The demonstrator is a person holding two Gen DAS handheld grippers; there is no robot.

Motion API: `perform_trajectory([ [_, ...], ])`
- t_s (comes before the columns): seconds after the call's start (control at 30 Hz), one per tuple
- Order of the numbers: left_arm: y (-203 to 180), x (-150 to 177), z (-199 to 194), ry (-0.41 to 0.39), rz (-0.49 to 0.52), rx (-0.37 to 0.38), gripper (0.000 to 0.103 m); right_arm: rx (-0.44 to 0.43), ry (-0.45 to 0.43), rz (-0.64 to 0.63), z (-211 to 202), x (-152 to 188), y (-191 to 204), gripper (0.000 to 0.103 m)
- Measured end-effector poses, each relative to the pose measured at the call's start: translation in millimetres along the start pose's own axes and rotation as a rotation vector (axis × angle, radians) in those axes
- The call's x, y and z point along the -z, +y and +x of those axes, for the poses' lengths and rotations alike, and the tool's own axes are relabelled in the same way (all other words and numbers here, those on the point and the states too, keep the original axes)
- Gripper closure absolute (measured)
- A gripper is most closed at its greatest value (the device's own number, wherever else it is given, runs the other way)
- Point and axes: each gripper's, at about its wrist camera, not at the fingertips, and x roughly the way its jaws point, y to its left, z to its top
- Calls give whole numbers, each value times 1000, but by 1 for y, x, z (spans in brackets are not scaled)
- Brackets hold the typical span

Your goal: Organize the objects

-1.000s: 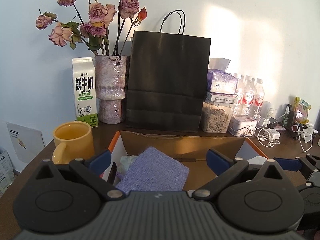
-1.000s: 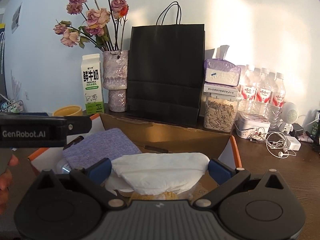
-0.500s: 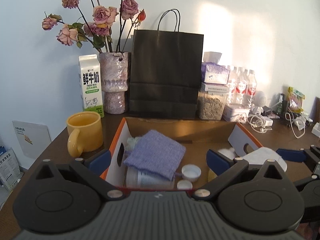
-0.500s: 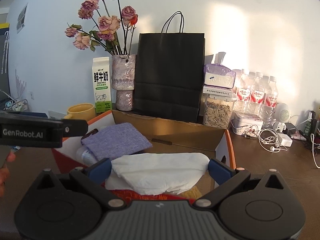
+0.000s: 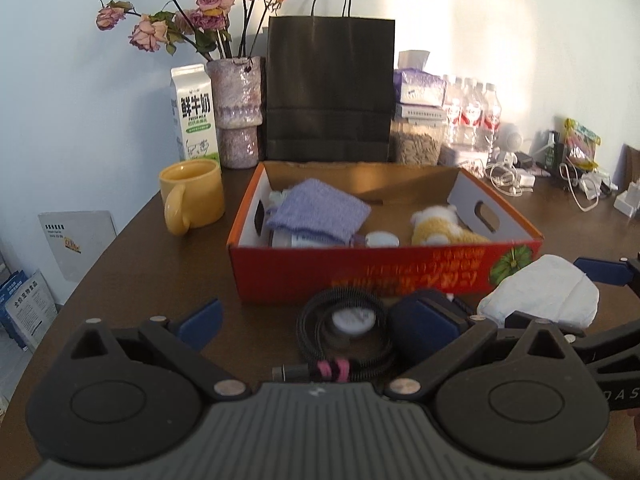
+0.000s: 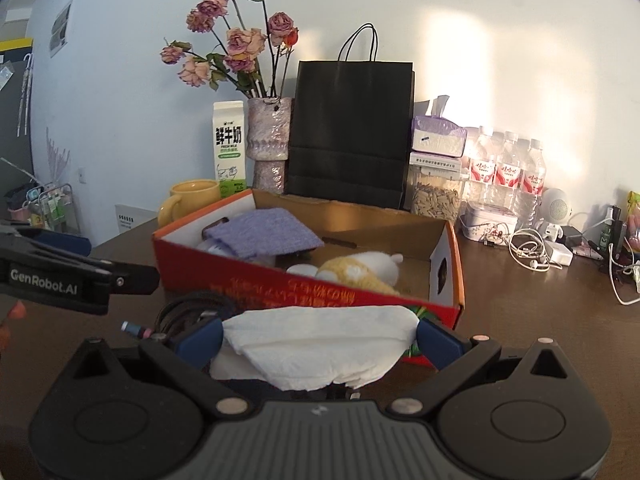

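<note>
Brown table [image 6: 540, 320] | right gripper [image 6: 320, 330] jaws pinching white cloth [image 6: 320, 344] | left gripper [image 5: 316, 318] jaws spread

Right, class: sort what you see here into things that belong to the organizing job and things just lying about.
Belonging to the job:
right tool, holding the white folded cloth
left tool, open
cardboard box
purple cloth
plush toy
coiled black cable

Just lying about:
yellow mug
milk carton
vase of roses
black paper bag
water bottles
</note>
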Motion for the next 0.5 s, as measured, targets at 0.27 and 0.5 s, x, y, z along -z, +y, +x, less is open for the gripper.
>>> perform_trajectory([
  [0.27,1,34,-22,46,9,13,0,-30,32,4,-31,31,12,0],
  [0.5,3,56,-32,77,-4,23,0,-55,84,21,-40,53,19,0],
])
